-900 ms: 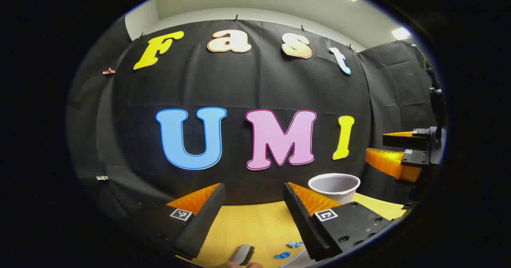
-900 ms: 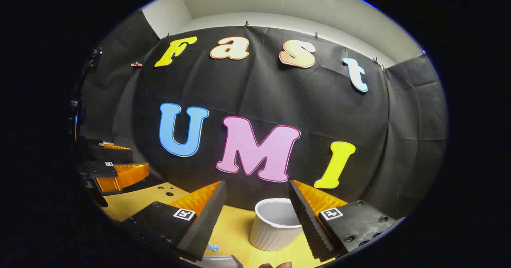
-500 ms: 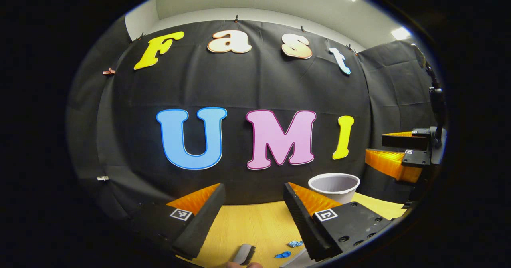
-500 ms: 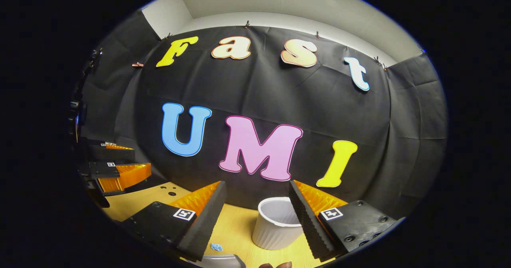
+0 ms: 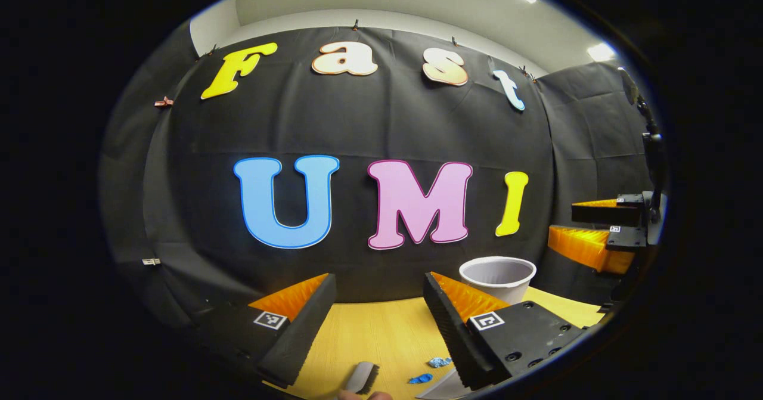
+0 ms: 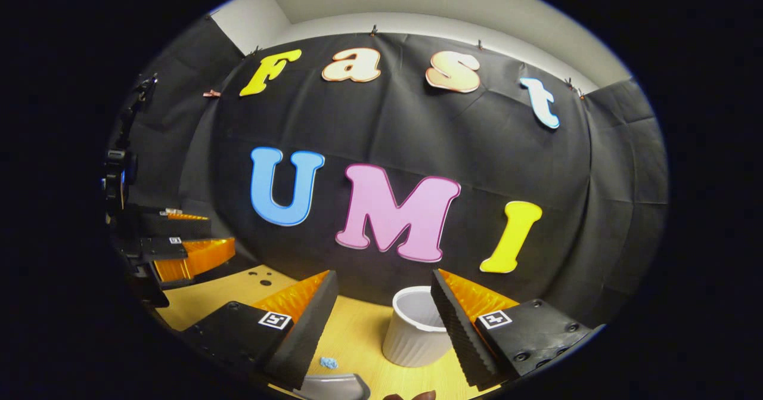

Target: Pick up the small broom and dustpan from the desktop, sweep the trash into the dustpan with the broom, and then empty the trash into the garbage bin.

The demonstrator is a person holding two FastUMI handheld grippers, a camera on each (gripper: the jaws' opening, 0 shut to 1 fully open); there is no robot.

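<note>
Left gripper (image 5: 375, 310): jaws stood wide apart, nothing between them or touching them; held above the yellow wooden desktop (image 5: 381, 334).
Right gripper (image 6: 381, 313): jaws likewise spread wide and empty, above the same desktop; it also showed at the right edge of the left gripper view, fingers apart there too.
Small grey broom with dark bristles (image 5: 362, 378): lay on the desktop at the bottom of the left gripper view, below the gap between the left fingers, untouched.
Grey plastic dustpan (image 6: 334, 385): rested on the desktop at the bottom of the right gripper view, near the right gripper's left finger, not gripped; only part of it visible.
Blue crumpled scraps of trash (image 5: 430, 370): loose on the desktop between broom and dustpan, none in the dustpan so far as could be seen.
White ribbed plastic garbage bin (image 6: 417, 328): upright farther back near the booth wall, partly behind the right gripper's right finger; the visible part of its inside looked empty.
</note>
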